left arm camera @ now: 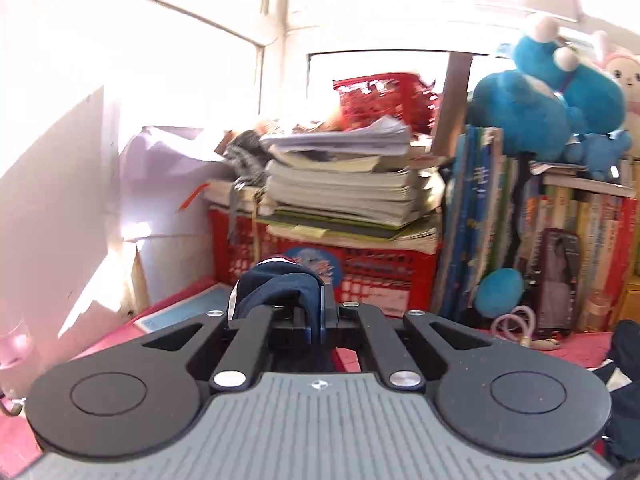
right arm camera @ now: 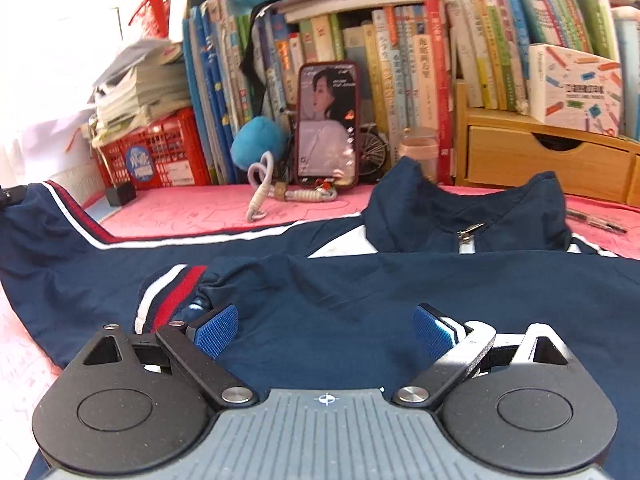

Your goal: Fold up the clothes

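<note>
The left gripper is clamped on a bunched fold of the jacket, lifted off the pink mat; the right gripper hovers wide open and empty above the jacket body spread on the mat. A small bite of slippery fabric may slip out under tension. Lifting unsupported could drag the body and undo its flat layout.

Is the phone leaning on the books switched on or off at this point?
On. The phone, propped upright against the books, has a lit screen showing a person's picture with icons down its edge.
</note>
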A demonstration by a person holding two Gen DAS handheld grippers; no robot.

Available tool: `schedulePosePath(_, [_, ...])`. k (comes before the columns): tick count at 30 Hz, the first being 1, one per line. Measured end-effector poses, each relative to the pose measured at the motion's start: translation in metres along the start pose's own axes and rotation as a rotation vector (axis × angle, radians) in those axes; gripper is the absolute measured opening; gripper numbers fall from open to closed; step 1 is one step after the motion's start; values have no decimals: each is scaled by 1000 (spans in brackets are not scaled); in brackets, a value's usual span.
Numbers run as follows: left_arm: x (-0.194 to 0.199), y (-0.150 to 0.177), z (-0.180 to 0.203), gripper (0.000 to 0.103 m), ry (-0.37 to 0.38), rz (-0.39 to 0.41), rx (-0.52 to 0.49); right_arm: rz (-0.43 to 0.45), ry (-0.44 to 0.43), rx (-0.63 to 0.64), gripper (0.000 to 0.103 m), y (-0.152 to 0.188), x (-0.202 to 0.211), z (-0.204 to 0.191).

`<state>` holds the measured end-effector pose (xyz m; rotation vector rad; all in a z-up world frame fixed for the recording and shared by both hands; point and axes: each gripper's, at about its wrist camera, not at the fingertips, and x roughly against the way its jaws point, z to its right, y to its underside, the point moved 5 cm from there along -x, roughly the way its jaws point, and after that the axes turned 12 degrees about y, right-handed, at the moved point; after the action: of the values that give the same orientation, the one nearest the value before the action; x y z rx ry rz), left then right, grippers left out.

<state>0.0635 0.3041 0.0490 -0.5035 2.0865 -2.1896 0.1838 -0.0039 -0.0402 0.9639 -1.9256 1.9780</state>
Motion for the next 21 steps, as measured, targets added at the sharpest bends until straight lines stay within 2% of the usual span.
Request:
schedulePosePath(2, [12, -8, 58, 4, 136, 24, -91, 31, 26, -62, 95, -7, 18, 30])
schedulePosePath(4, [21, -7, 116, 4, 284, 15, -157, 54, 50, -128, 95, -9, 34, 61])
schedulePosePath(6, [25, 6, 169, 4, 419, -38, -194, 57, 65, -194, 95, -6, 47, 91])
schedulePosePath(9, [18, 44, 235, 7, 553, -178, -276, 37, 94, -274, 95, 1, 58, 129])
schedulePosePath(11, [8, 77, 268, 12, 607, -332, -328, 15, 110, -314, 95, 9, 63, 147])
schedulePosePath(13, [4, 109, 289, 34, 631, -464, -368, -4, 108, -341, 95, 16, 65, 159])
schedulePosePath(14, [6, 121, 295, 36, 624, -495, -395, -11, 103, -350, 95, 19, 66, 163])
schedulePosePath(15, [14, 127, 298, 39, 601, -474, -444, -17, 98, -358, 95, 22, 66, 165])
schedulePosePath(17, [33, 130, 295, 61, 582, -419, -515, -20, 83, -349, 95, 23, 67, 164])
schedulePosePath(18, [42, 128, 290, 81, 591, -403, -518, -17, 74, -322, 95, 23, 68, 158])
schedulePosePath(19, [53, 124, 282, 88, 610, -384, -508, -12, 66, -287, 95, 22, 68, 151])
schedulePosePath(21, [70, 117, 264, 88, 626, -353, -486, 12, 47, -169, 95, 19, 68, 122])
